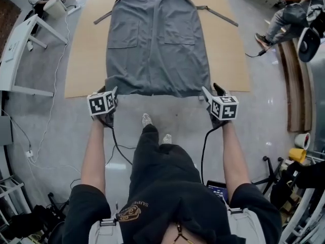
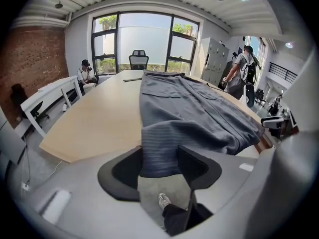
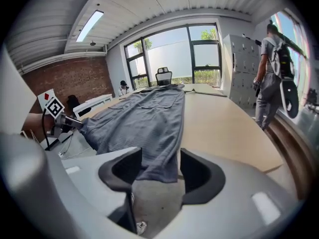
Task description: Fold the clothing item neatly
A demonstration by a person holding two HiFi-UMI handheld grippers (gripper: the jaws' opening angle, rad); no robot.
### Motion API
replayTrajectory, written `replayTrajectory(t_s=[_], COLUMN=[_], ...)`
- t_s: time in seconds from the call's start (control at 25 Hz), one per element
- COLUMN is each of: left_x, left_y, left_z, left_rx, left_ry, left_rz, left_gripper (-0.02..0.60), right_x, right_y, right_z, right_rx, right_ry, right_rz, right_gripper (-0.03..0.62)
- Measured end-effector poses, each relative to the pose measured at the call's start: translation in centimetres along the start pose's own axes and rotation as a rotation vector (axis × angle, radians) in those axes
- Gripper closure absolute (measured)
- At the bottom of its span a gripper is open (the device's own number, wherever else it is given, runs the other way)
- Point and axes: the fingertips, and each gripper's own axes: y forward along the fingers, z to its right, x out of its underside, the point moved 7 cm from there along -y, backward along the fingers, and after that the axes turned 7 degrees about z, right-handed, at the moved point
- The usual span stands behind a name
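Dress point(image 1: 157, 39) flat on table point(image 1: 81, 60). Left gripper point(image 1: 112, 93) at 7 o'clock corner, right gripper point(image 1: 208, 94) at 5 o'clock: jaws wide, hem between.

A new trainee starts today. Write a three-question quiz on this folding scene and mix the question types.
1. True or false: the grey garment on the table is already folded in half.
2. What stands between the jaws of the left gripper? A: a hem corner of the garment. B: a cable. C: nothing.
3. Fill in the blank: the jaws of the right gripper stand ____ around the hem, not pressed on it.

Key: 1 false, it lies spread out flat. 2 A. 3 open.
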Motion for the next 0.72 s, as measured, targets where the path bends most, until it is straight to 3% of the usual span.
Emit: replayTrajectory(t_s=[0.16, 0.24, 0.44, 0.6, 0.64, 0.72], left_x=[0.9, 1.0, 1.6, 1.7, 1.6, 1.4], left_y=[0.6, 0.5, -0.6, -1.3, -1.5, -1.6], left_z=[1.1, 1.4, 1.7, 1.7, 1.7, 1.6], left_rx=[0.004, -0.002, -0.005, 0.003, 0.002, 0.005], left_ry=[-0.005, -0.004, 0.018, 0.02, 0.023, 0.022], left_rz=[-0.008, -0.012, -0.017, -0.008, -0.004, 0.003], left_gripper=[0.437, 0.53, 0.54, 0.539, 0.538, 0.538], right_x=[1.8, 2.6, 3.4, 3.1, 3.2, 3.2], right_y=[-0.3, -0.3, 0.0, 0.4, 0.3, 0.1], right_z=[1.3, 1.3, 1.1, 1.2, 1.1, 1.0], right_rx=[0.02, 0.019, 0.019, 0.04, 0.047, 0.042], right_ry=[0.043, 0.059, 0.092, 0.036, 0.013, 0.009], right_rz=[-0.013, -0.015, 0.012, 0.006, -0.008, -0.031], right_gripper=[0.359, 0.359, 0.359, 0.36, 0.378, 0.505])
